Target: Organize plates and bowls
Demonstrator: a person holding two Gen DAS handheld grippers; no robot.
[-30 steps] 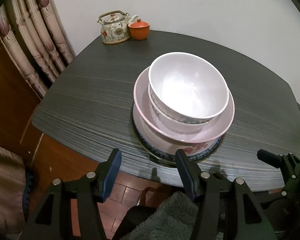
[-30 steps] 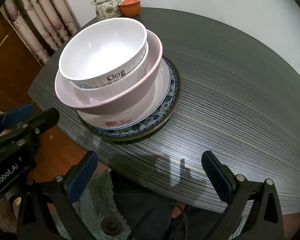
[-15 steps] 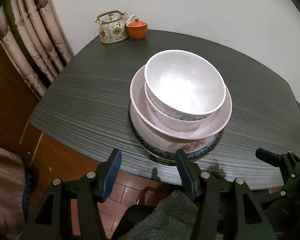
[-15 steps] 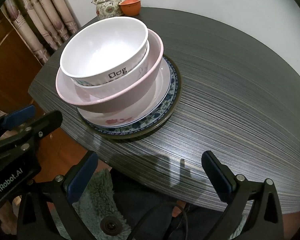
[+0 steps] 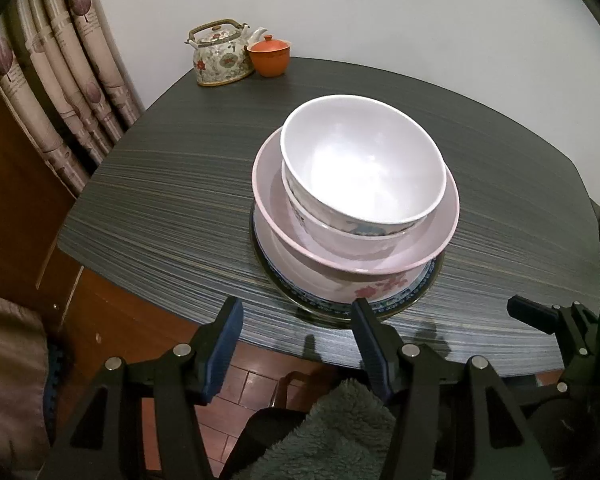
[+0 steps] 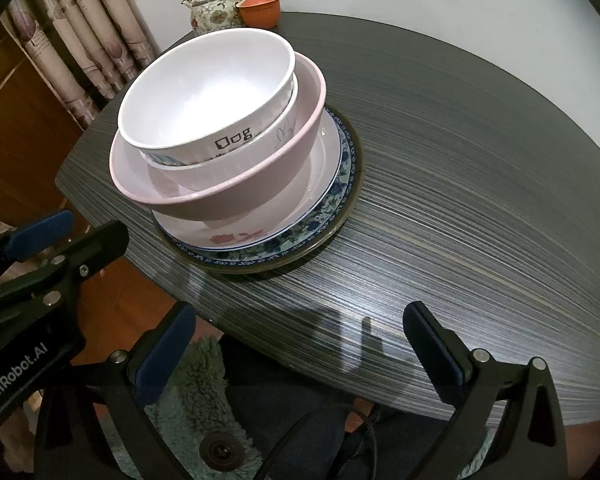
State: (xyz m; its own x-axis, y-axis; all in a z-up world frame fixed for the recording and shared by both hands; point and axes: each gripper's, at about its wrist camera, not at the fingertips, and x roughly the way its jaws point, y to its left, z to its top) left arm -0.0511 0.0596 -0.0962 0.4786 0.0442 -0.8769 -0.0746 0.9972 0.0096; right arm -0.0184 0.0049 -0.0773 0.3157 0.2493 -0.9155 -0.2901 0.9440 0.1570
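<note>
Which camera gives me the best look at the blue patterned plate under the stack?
Right wrist: the blue patterned plate shows a long arc of floral rim. Left wrist shows only a thin sliver beneath the pink bowl.

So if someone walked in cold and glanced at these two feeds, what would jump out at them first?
The tower of dishes near the table's front edge: a white bowl printed "Dog" nested in a second bowl, inside a wide pink bowl, on a flowered plate over a blue-rimmed plate. Next, the floral teapot and orange lidded cup at the far corner. Both tools, left tool and right tool, hang open and empty off the near edge.
</note>
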